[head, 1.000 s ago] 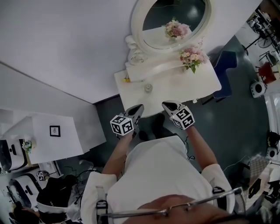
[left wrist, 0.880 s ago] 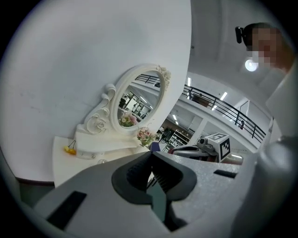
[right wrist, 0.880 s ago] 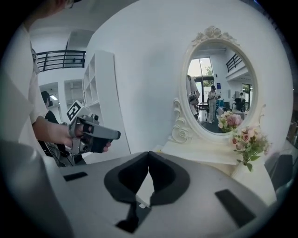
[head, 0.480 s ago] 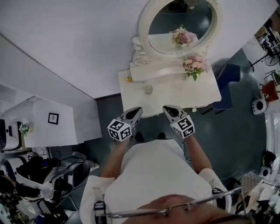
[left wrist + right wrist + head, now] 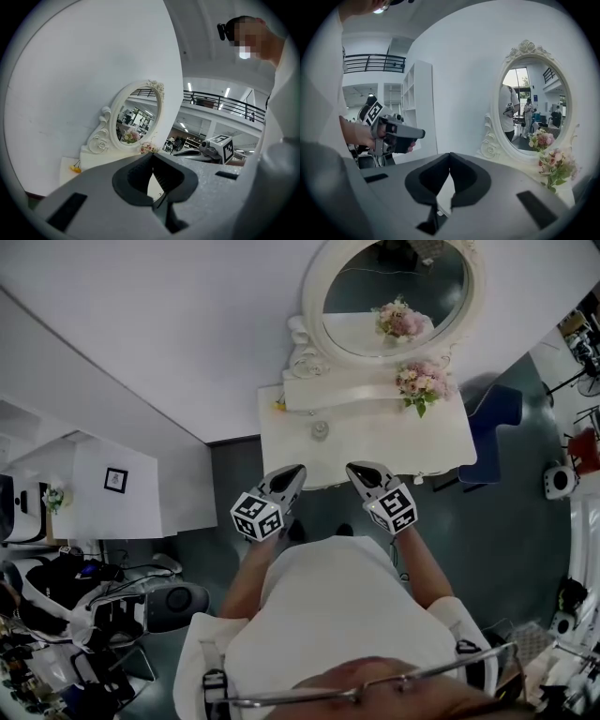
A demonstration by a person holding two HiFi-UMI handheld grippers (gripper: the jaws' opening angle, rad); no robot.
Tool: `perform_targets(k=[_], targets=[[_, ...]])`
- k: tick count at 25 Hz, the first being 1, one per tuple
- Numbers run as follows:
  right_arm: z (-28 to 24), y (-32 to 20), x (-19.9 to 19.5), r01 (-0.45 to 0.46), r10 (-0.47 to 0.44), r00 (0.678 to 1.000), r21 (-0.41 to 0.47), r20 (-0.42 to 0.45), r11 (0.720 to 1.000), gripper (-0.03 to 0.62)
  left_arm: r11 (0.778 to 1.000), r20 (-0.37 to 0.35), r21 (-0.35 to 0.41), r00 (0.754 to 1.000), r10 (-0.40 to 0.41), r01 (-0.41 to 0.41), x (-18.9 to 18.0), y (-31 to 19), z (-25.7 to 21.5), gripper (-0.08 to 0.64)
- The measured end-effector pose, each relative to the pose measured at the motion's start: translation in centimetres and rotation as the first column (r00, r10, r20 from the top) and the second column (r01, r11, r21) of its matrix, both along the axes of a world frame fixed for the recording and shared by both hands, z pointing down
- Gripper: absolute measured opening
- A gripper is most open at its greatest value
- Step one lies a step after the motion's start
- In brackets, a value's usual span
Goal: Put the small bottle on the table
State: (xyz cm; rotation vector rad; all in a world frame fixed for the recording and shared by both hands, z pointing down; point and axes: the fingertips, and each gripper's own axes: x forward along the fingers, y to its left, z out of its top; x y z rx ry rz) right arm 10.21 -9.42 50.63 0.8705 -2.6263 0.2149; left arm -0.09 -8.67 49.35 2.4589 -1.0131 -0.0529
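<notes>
Facing the vanity from the head view. Far left: a white shelf unit [image 5: 112, 498] against the wall, with a strip of dark floor [image 5: 230, 465] between its corner and the worktop's left edge.

Left claw [image 5: 296, 472]: clenched, pads meeting, nothing between them. Its tip shows at the front edge of the white worktop [image 5: 412, 442], near the left corner.

Small bottle [image 5: 320, 430]: upright on the worktop, left of centre, just before the raised back ledge [image 5: 347, 390]. It is apart from both claws, and bare surface lies between it and the front edge. A small yellow flower [image 5: 278, 406] lies at the back left corner, near the bottle but not touching it.

Right claw [image 5: 352, 468]: clenched and empty, tip also at the front edge, beside the left claw with a gap of open floor showing between them.

Oval mirror [image 5: 394, 287] rises behind the ledge. Pink bouquet [image 5: 420, 382] at the ledge's right end. The right half of the worktop is bare. Blue chair [image 5: 495, 418] stands just past the right edge.
</notes>
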Motion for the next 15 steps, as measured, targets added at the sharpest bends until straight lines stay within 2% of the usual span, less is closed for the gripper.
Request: perform_targets(k=[15], targets=[[-0.3,-0.7,1.0,-0.033,0.033,0.999,-0.01,0.033,0.999,0.006,1.0,0.008,0.003,1.0,0.008,-0.008,0.3,-0.2,0.0,0.003]])
